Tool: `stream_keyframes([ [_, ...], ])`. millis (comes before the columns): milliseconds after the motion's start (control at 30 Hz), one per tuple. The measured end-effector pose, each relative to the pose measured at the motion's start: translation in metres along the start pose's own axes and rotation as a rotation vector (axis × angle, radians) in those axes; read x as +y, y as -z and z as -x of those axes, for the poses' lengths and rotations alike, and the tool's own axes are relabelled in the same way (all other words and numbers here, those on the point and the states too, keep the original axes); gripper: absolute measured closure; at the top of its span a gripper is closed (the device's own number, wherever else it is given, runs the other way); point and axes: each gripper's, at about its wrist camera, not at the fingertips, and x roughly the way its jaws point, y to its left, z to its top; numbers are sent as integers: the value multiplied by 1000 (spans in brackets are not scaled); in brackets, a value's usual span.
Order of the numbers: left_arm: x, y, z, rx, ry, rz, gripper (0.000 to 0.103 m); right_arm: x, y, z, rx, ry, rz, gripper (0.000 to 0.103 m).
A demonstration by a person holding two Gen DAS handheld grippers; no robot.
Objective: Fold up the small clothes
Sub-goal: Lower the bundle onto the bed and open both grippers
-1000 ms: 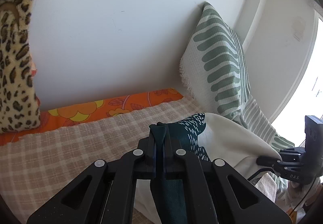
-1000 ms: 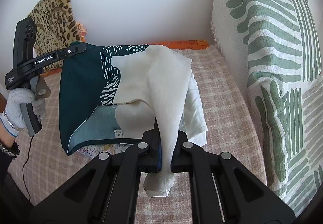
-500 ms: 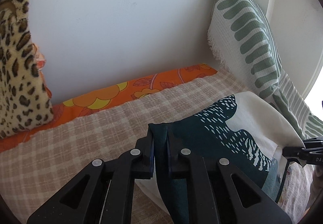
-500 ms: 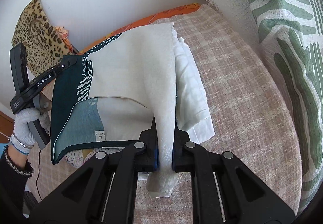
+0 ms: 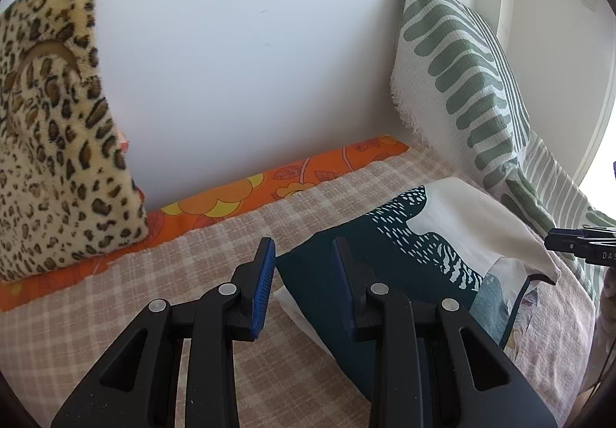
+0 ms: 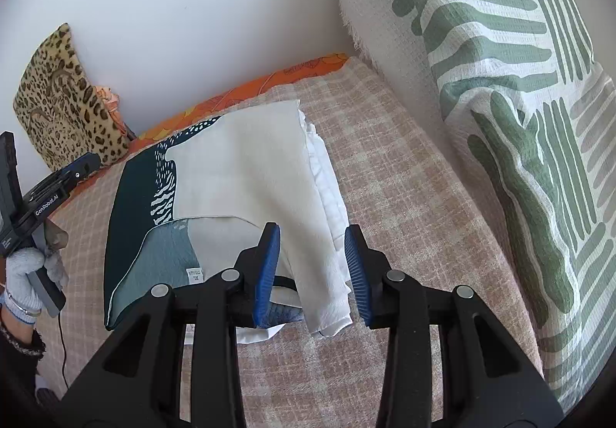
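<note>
A folded garment (image 6: 238,166), cream with dark teal print, lies on the checked beige blanket (image 6: 404,173), on top of a white garment (image 6: 331,197). My right gripper (image 6: 312,235) stands over its near cream edge. Its jaws are opening and the cloth lies loose between the blue pads (image 6: 269,266), not pressed. My left gripper (image 5: 302,250) is at the teal corner (image 5: 312,277) of the garment (image 5: 442,227); its jaws are opening too, with the corner loose between them. A gloved hand (image 6: 23,266) holds the left gripper (image 6: 77,170) at the far left of the right wrist view.
A leopard-print cushion (image 5: 50,127) leans on the white wall at the left. A big white cushion with green stripes (image 6: 500,62) fills the right side. An orange flowered sheet (image 5: 238,193) runs along the wall. A black cable (image 6: 61,335) hangs from the left gripper.
Both grippers' jaws have parted and let go of the garment. The held-up cloth has sunk flat onto the blanket. Both hands have shifted a little sideways.
</note>
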Motion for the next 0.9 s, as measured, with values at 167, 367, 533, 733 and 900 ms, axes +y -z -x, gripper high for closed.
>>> stream_keyframes([
  [167,1,10,31,1,51,8,72,20,14,21,-20,4,43,66],
  [367,-4,19,74,-38,78,-3,53,50,33,46,-31,6,79,64],
  [533,-12,27,107,-60,105,-13,45,72,44,72,-62,17,92,50],
  [733,-23,43,148,-83,120,-50,44,101,60,109,-116,33,98,45],
  [900,-25,57,182,-115,127,-58,38,125,79,132,-147,69,107,45],
])
